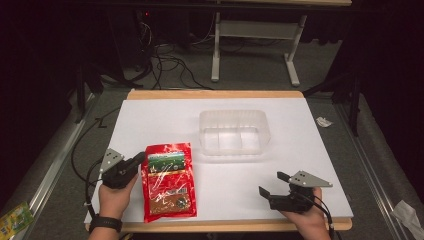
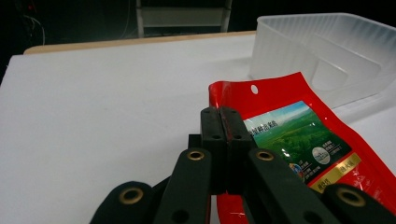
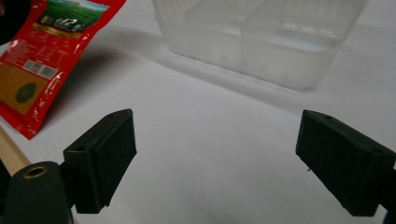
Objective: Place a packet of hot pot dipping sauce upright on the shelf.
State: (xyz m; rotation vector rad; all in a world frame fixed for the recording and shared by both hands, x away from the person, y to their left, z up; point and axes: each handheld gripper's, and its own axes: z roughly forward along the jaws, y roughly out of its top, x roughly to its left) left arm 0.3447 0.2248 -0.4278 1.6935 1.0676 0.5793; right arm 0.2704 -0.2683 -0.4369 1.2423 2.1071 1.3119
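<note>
1. At lower left of the high view we see the left tool [image 1: 139,159], jaws clenched together at the upper left edge of the red pouch [image 1: 168,181]; whether they pinch it we cannot tell.
2. The pouch lies flat on the white counter [image 1: 150,120], lower left of centre.
3. A clear plastic tray [image 1: 233,131] sits at centre.
4. At lower right, the right tool [image 1: 272,183] is released, jaws wide apart.

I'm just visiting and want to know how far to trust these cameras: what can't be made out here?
- Red packet: small print too tiny in the high view; its lower part is hidden behind the left gripper in the left gripper view.
- Whether those shut jaws pinch the packet's edge: unclear.
- Clear container: top cut off in the right gripper view.
- Room beyond the table: too dark.
</note>
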